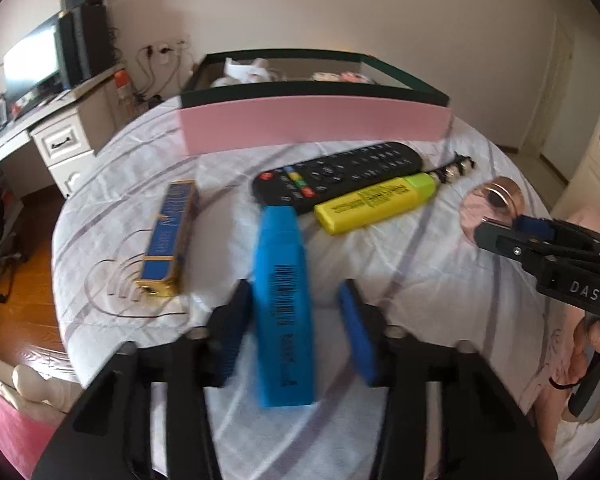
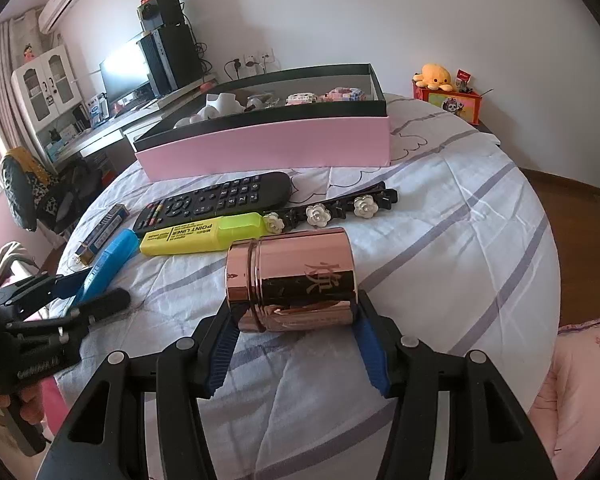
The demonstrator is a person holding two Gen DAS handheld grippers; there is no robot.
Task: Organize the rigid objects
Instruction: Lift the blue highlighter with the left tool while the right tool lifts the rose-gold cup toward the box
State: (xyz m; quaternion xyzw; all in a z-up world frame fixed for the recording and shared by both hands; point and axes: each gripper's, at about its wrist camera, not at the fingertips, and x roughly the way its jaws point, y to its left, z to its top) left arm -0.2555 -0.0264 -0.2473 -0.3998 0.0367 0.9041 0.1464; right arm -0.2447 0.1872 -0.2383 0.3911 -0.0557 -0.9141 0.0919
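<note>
Early-to-mid progress by my read; pink box (image 2: 268,146) at the far side of the bed (image 2: 440,216) already holds a few small items (white and pink pieces, too small to name), so some sorting looks done; 6 things are outside it

On the sheet: black remote (image 1: 336,172) just near of the box; yellow highlighter (image 1: 376,203) touching the remote's near edge; black hair clip with white flowers (image 2: 336,207) to the right of the highlighter cap; blue-and-gold box (image 1: 168,236) off to the left, apart from the rest

Left gripper (image 1: 296,328): fingers straddle the blue marker (image 1: 282,308); left pad looks against it, right pad shows a gap in the left wrist view, so I read this as loosely bracketed, not a firm pinch; picture is blurred here, and from the right wrist view the marker sits between the fingers with its far end toward the blue-and-gold box

Right gripper (image 2: 296,320): fingers pinch the rose-gold canister (image 2: 296,278) from both sides, lying on its side with the lid to the left; pads appear pressed on the 2 ends; can't tell if it's lifted or resting on the sheet

Left to do, as I judge it: canister and marker into the box, then remote, highlighter, hair clip, blue-and-gold box; box has open room on its near side
</note>
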